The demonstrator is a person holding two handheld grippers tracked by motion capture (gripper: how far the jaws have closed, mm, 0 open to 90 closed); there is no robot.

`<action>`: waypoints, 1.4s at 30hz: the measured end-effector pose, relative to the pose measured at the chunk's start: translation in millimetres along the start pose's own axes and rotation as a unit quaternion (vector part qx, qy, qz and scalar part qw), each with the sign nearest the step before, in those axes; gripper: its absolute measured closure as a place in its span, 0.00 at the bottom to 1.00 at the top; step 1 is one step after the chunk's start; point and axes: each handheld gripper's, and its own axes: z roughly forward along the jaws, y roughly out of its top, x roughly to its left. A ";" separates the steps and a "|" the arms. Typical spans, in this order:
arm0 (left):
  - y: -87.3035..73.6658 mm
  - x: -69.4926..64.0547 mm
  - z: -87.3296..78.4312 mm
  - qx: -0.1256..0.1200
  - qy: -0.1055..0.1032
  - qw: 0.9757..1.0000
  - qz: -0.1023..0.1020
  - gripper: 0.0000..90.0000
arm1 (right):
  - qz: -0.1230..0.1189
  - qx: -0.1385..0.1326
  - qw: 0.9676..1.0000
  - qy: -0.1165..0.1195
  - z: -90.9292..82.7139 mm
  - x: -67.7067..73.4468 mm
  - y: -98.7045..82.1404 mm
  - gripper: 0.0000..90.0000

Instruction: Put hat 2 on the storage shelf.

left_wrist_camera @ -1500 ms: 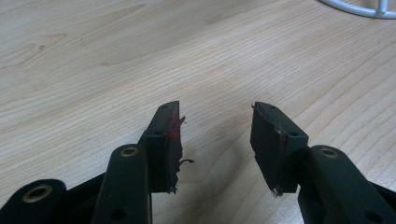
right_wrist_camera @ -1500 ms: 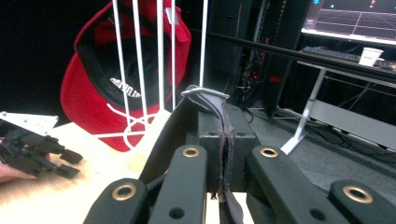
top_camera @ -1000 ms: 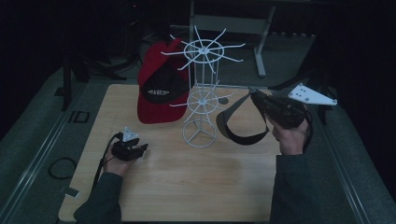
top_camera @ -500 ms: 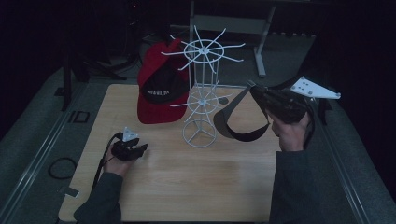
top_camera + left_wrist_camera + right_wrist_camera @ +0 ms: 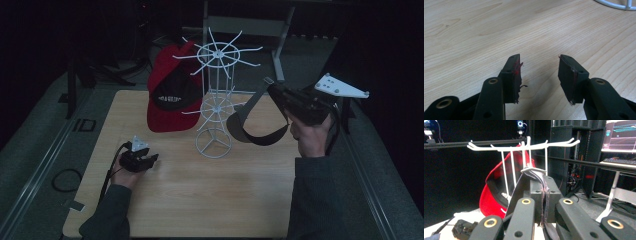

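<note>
A white wire rack (image 5: 215, 100) stands mid-table, and a red cap (image 5: 167, 100) hangs on its left side. My right gripper (image 5: 271, 89) is held up to the right of the rack, shut on the band of a dark visor cap (image 5: 255, 131) that dangles below it, close to the rack's lower ring. In the right gripper view the jaws pinch the cap's fabric (image 5: 543, 190) just before the rack's upper hooks (image 5: 524, 145), with the red cap (image 5: 491, 192) behind. My left gripper (image 5: 148, 160) rests low over the table at the left, open (image 5: 539, 60) with nothing between its fingers.
The wooden table (image 5: 200, 200) ends at dark floor on all sides. A grey stand leg (image 5: 280, 55) rises behind the table. The rack's round base (image 5: 621, 3) lies ahead of the left gripper. A cable (image 5: 65, 180) loops on the floor at left.
My right gripper has risen a little with the dark cap, lifting it higher beside the rack. The left gripper has stayed put.
</note>
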 end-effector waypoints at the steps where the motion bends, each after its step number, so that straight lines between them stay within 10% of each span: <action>1: 0.0 -0.1 -0.1 0.000 0.000 1.000 -0.001 0.59 | 0.000 -0.001 1.000 0.000 -0.1 0.1 1.0 0.97; 42: 0.3 0.4 0.3 0.001 0.000 1.000 0.000 0.59 | 0.009 -0.040 0.999 0.028 11.7 1.9 34.1 0.97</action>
